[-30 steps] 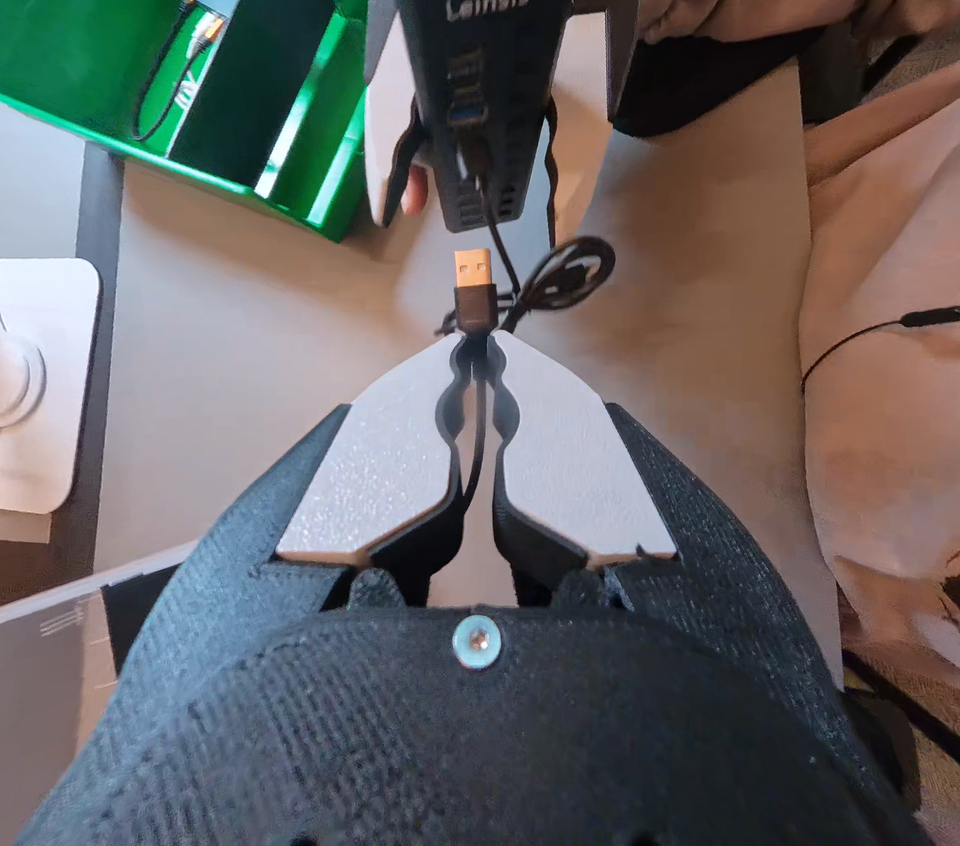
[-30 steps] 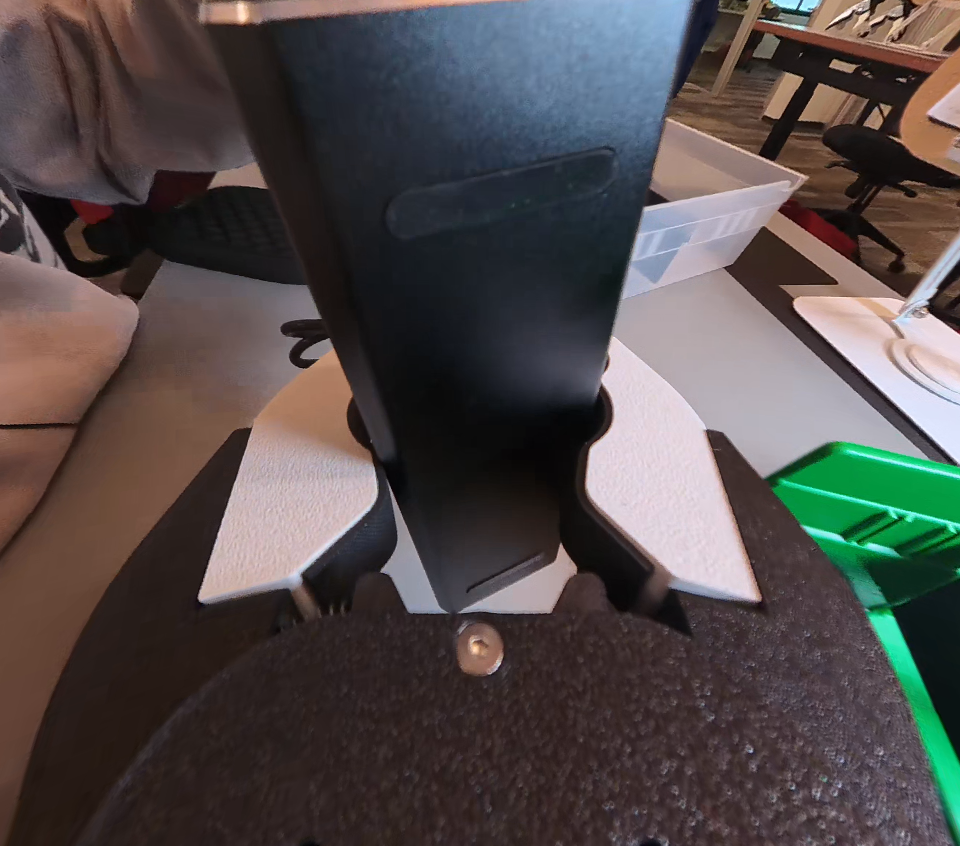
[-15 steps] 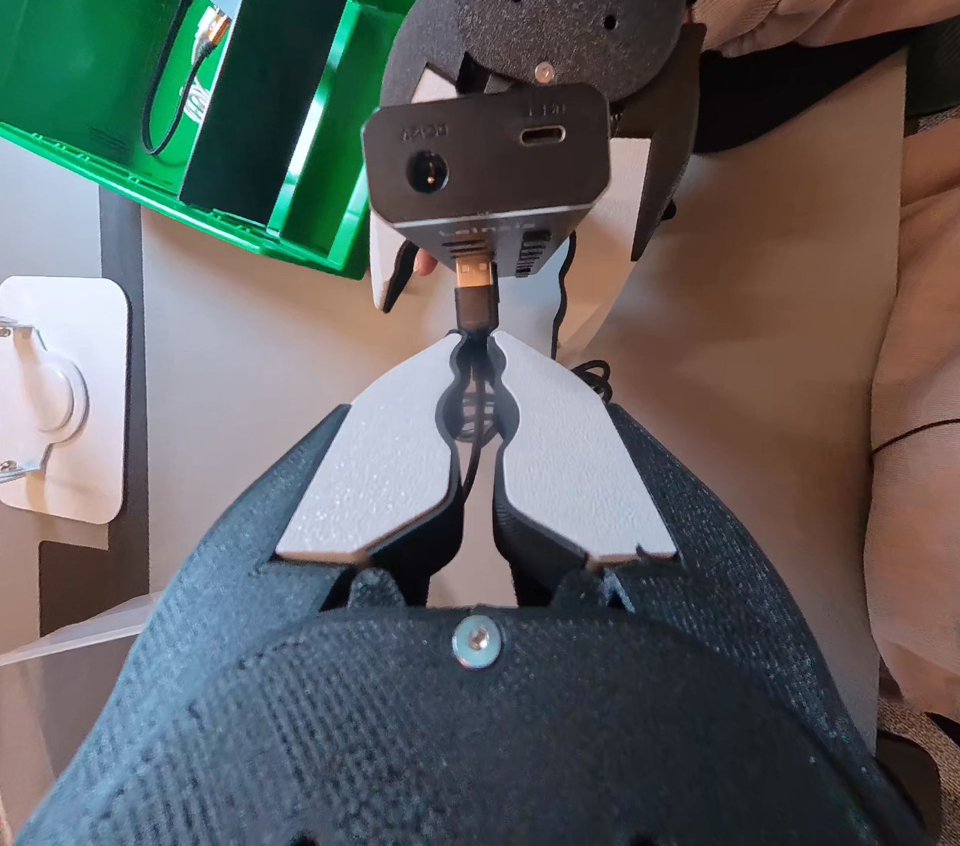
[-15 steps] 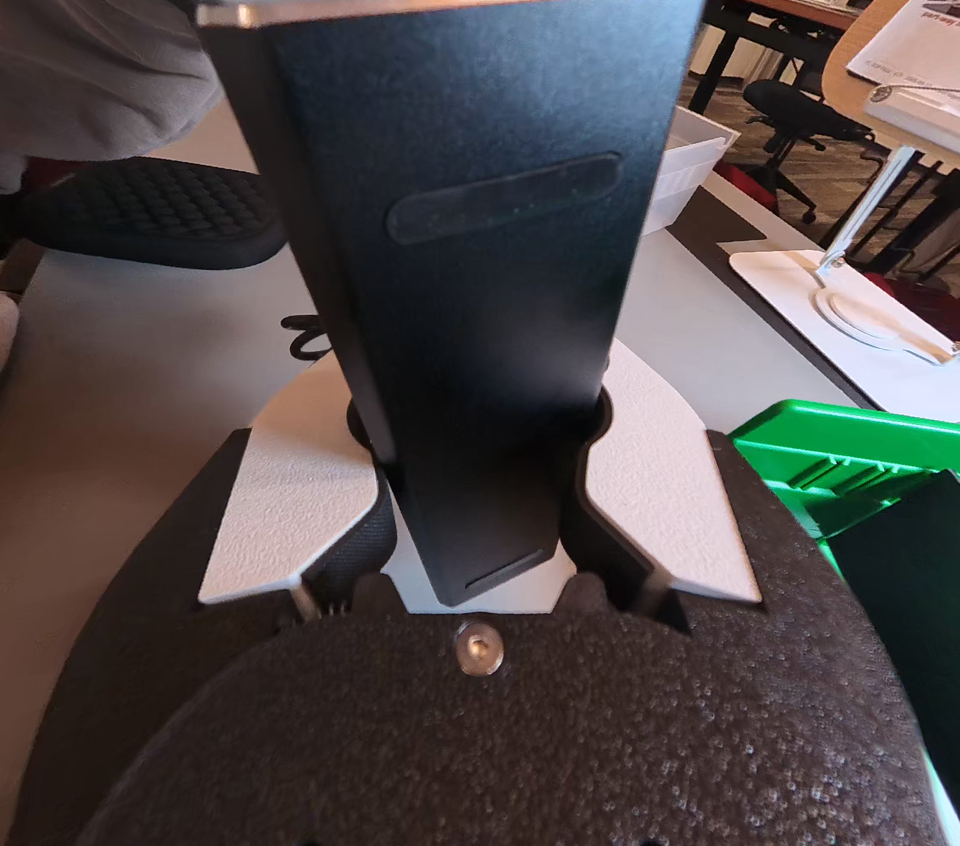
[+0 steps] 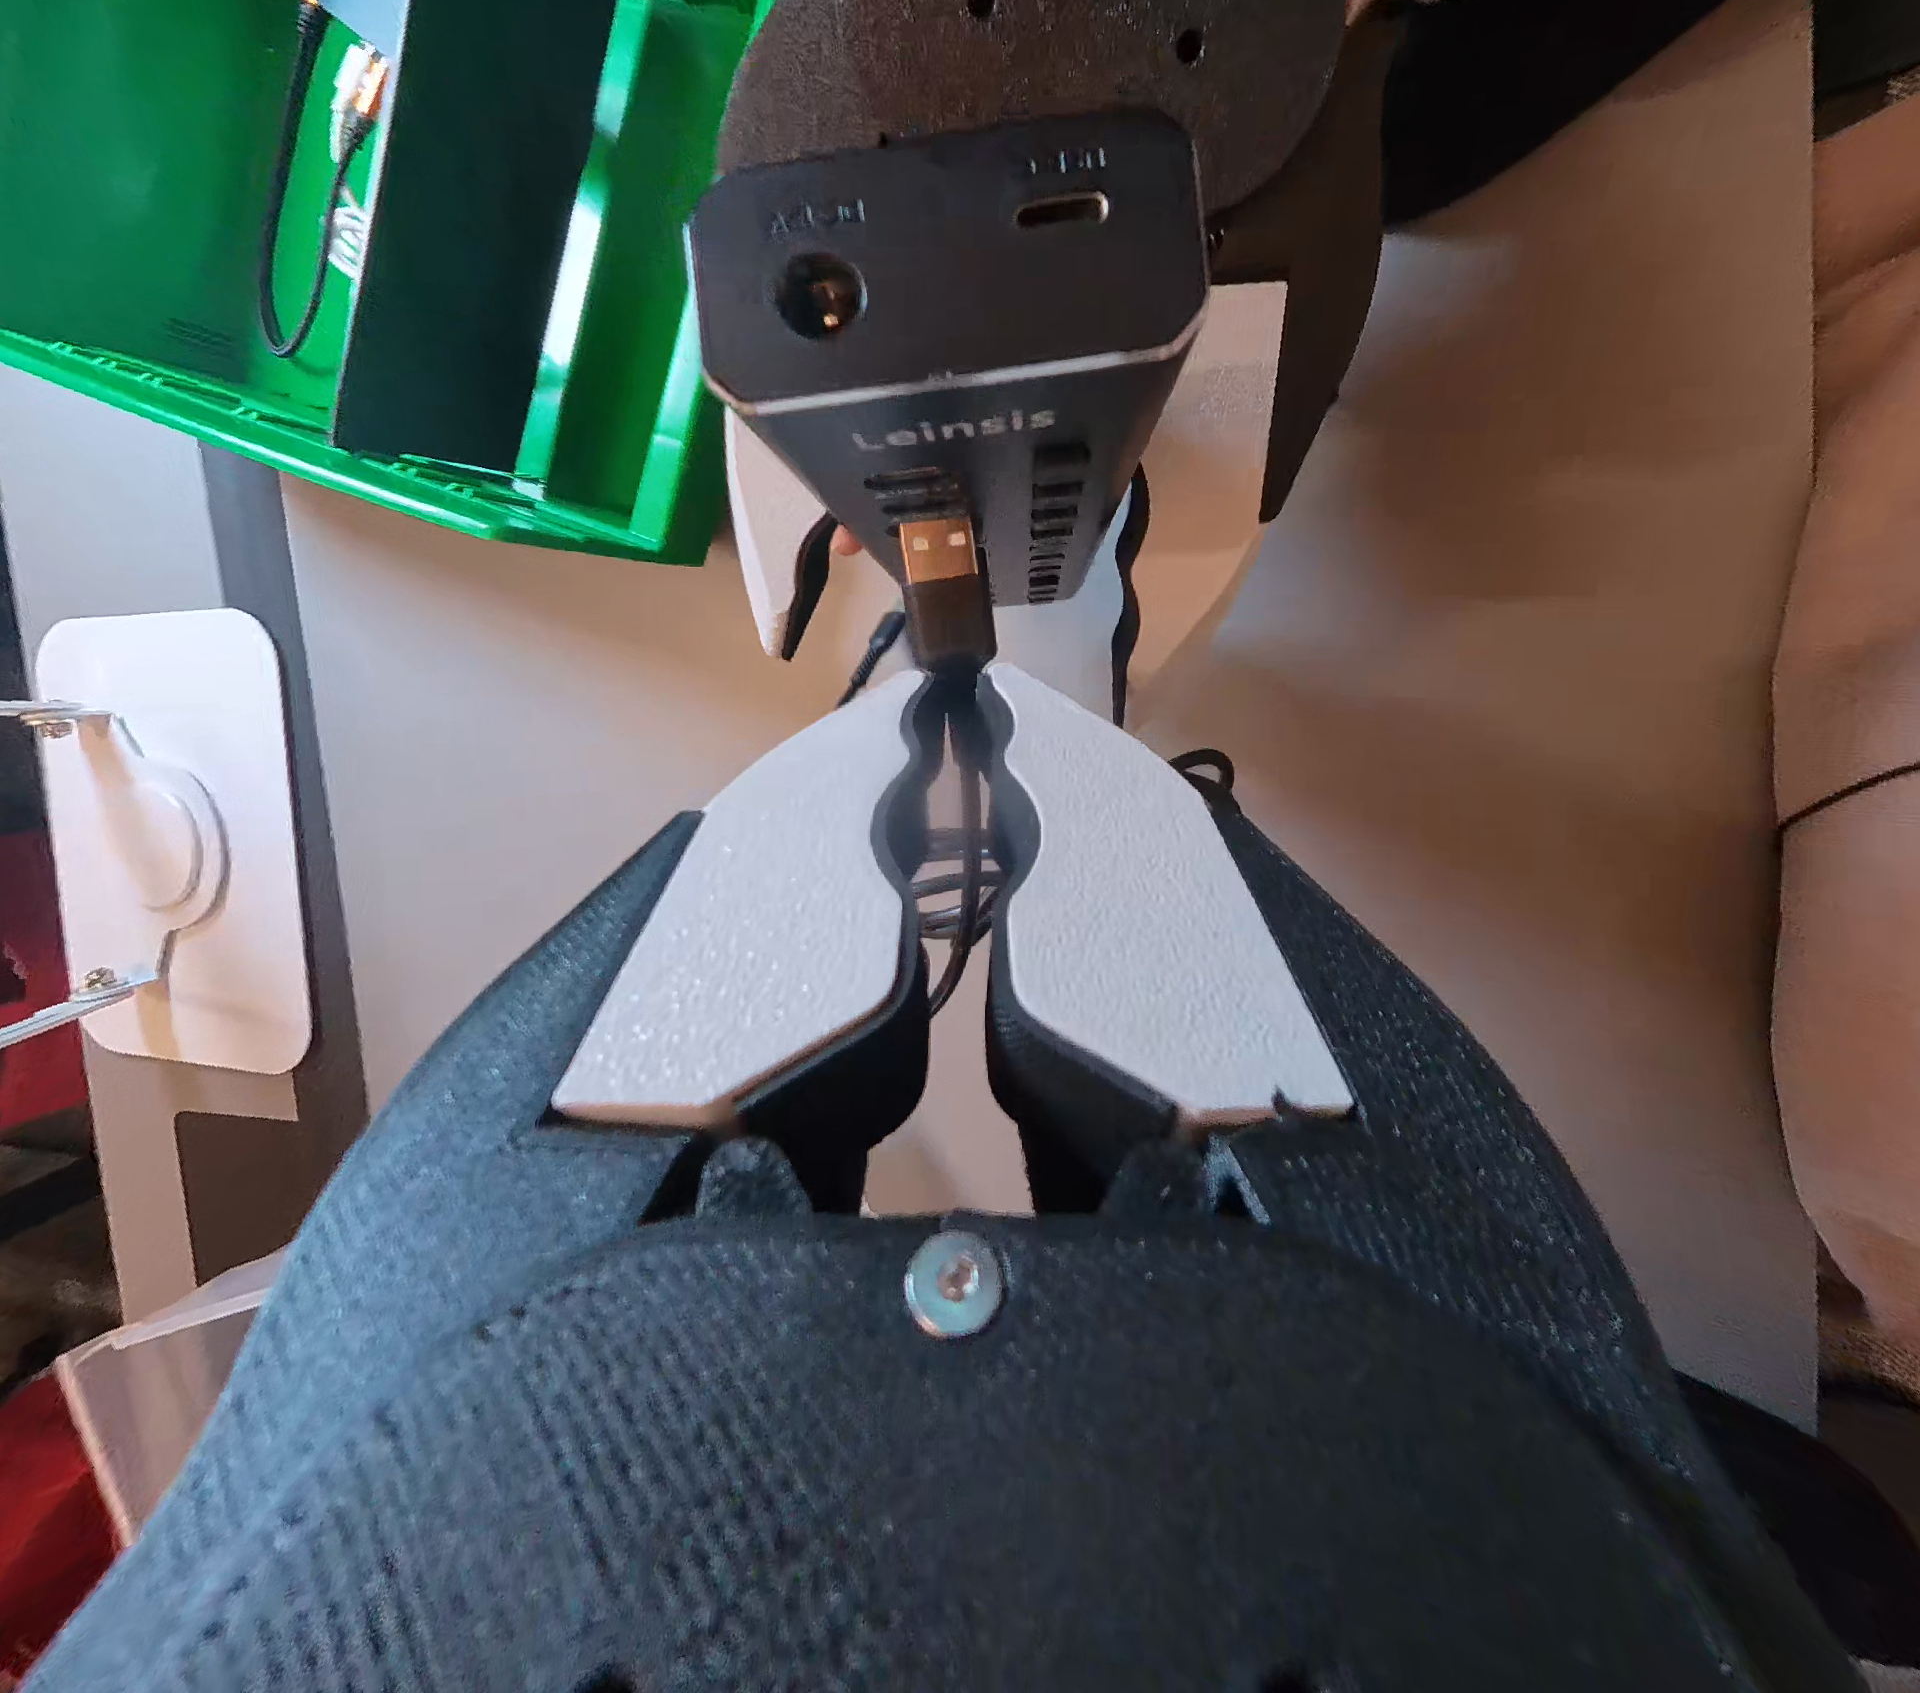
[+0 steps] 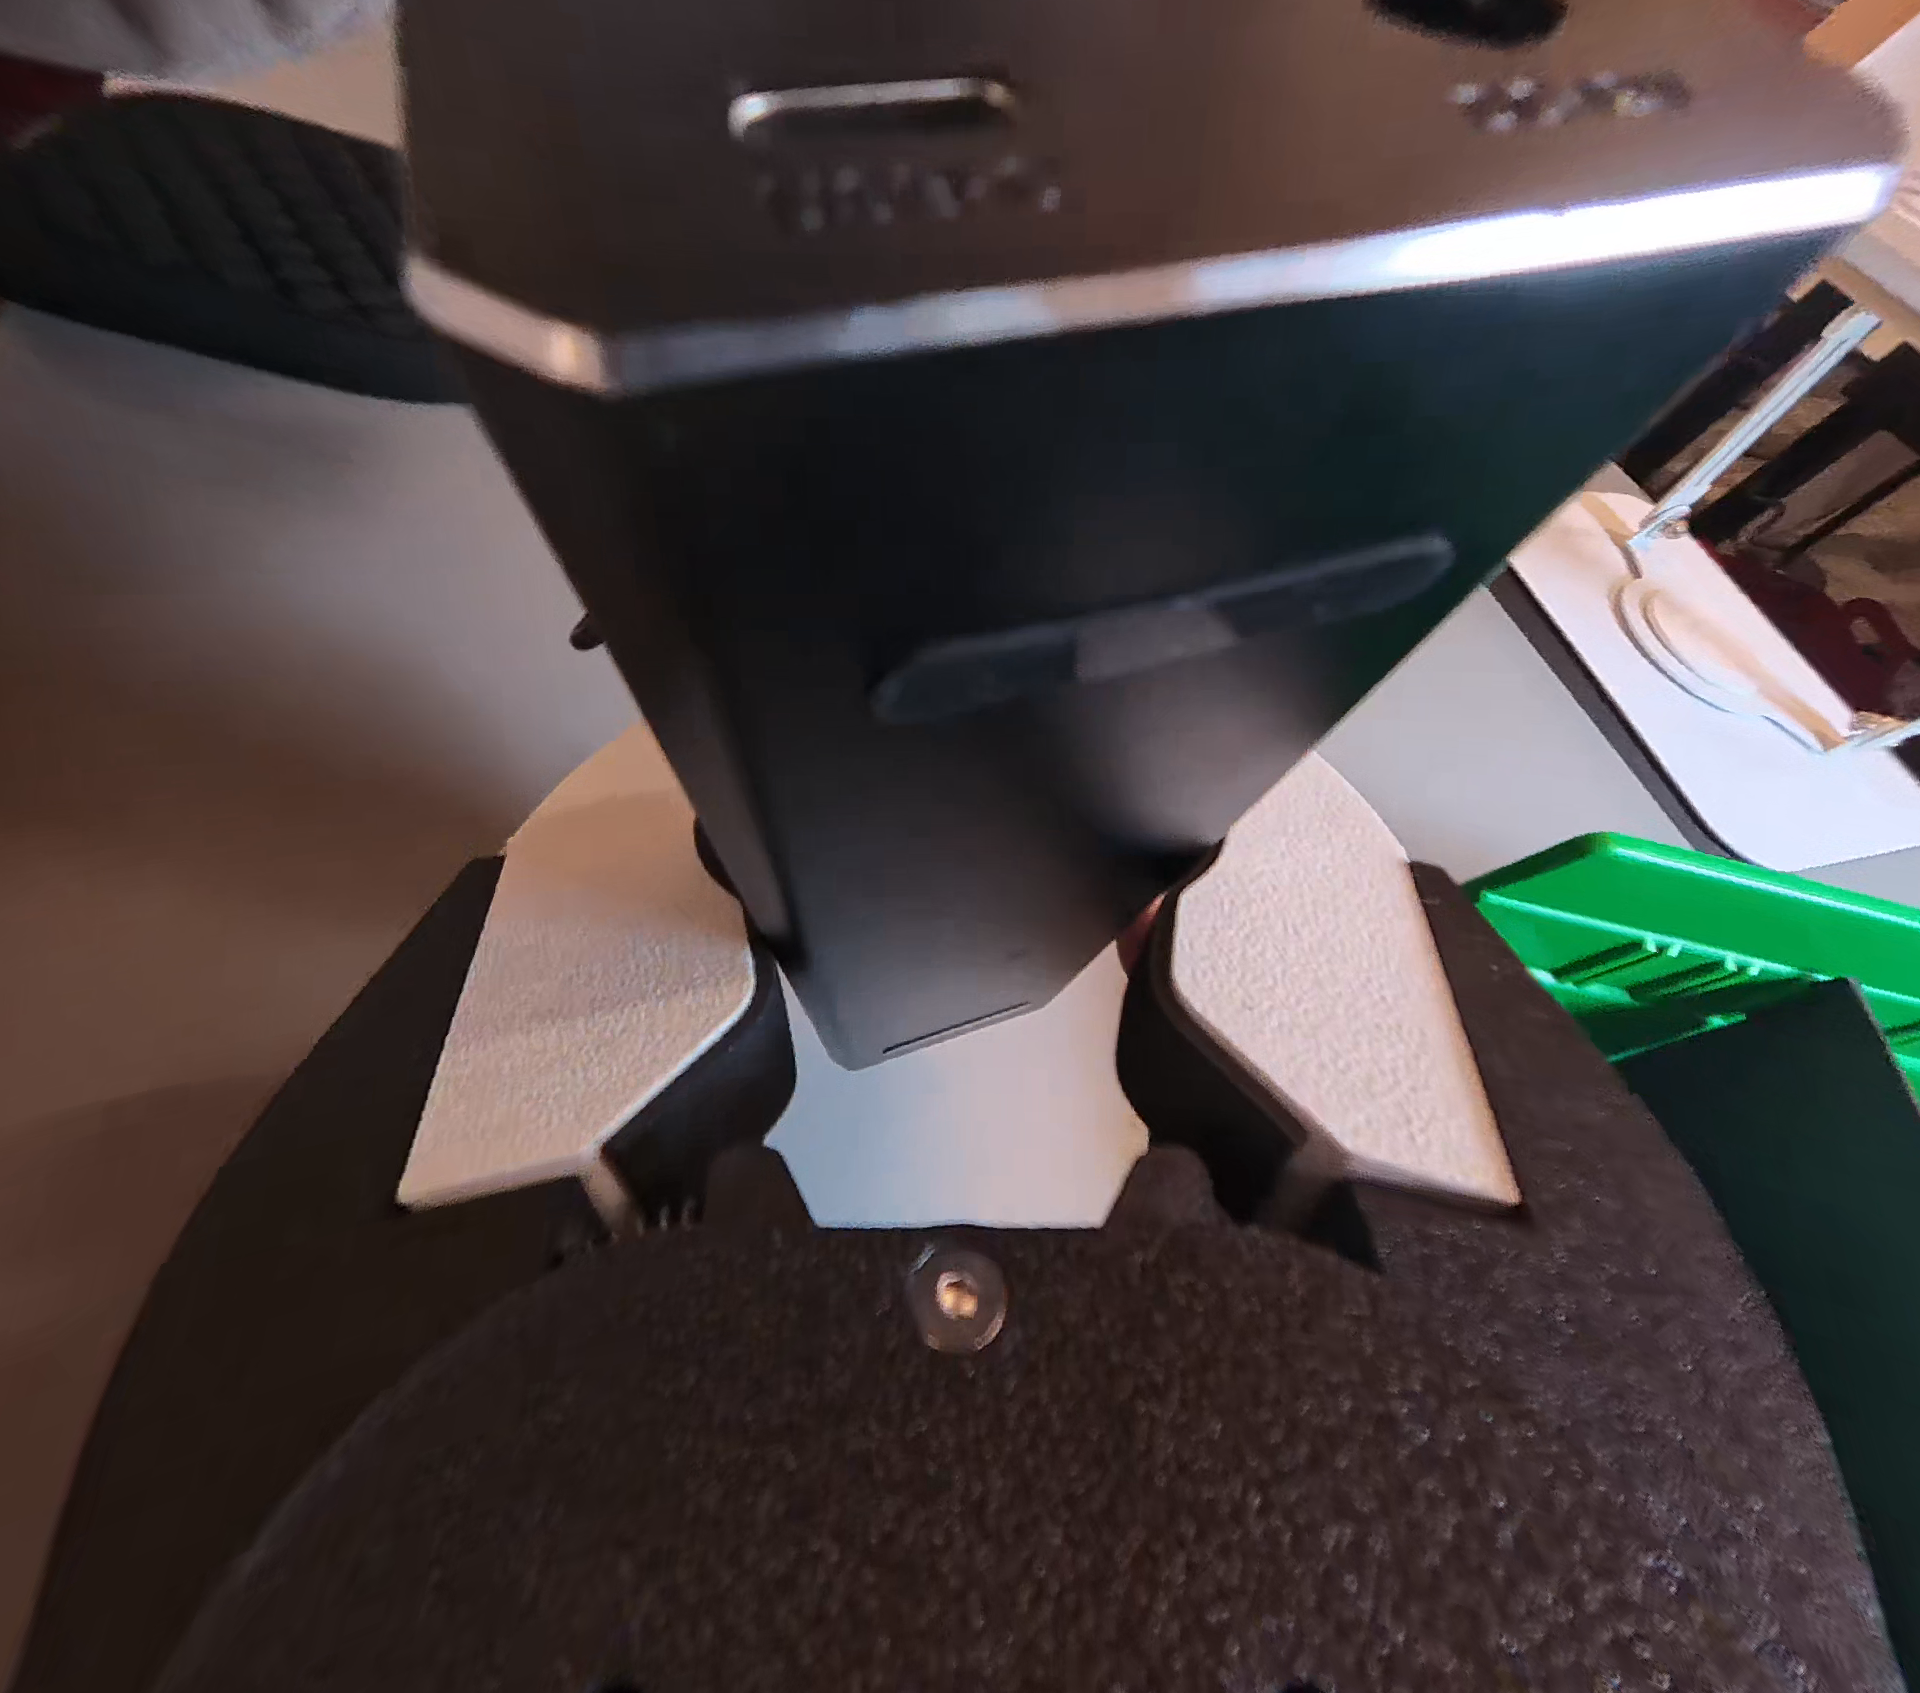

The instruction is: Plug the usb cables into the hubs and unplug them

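Left hand-held gripper (image 5: 951, 679): its 2 white fingers (image 5: 790, 874) are pressing together at the tips, pinching the black USB cable (image 5: 961, 833) just behind its plug.
USB plug (image 5: 940, 578): it is sticking straight out past the left fingertips, its gold metal end facing up and lying at the ported face of the hub; whether it is seated in a port or only touching the face cannot be told.
Cable run: it is trailing back through the wavy gap between the left fingers, with loose loops lying on the worktop (image 5: 499, 729) beyond the fingertips.
Right hand-held gripper (image 6: 961, 926): its fingers (image 6: 592, 1009) are spreading around the narrow end of the black hub (image 6: 1039, 604) and clamping it from both sides, well apart from each other.
Hub (image 5: 951, 313): it is being held up off the worktop, standing out along the right fingers; its end face with a round socket and a slot port is turning toward the left wrist camera, directly ahead of the left fingertips.
Right hand-held gripper from the left view (image 5: 1039, 563): it is facing the left one, with the hub between them.
Green bin (image 5: 156, 85): it is sitting on the worktop to the far left of the hub, holding a dark divider and another short cable.
White stand base (image 5: 177, 833): it is lying flat at the left edge of the worktop.
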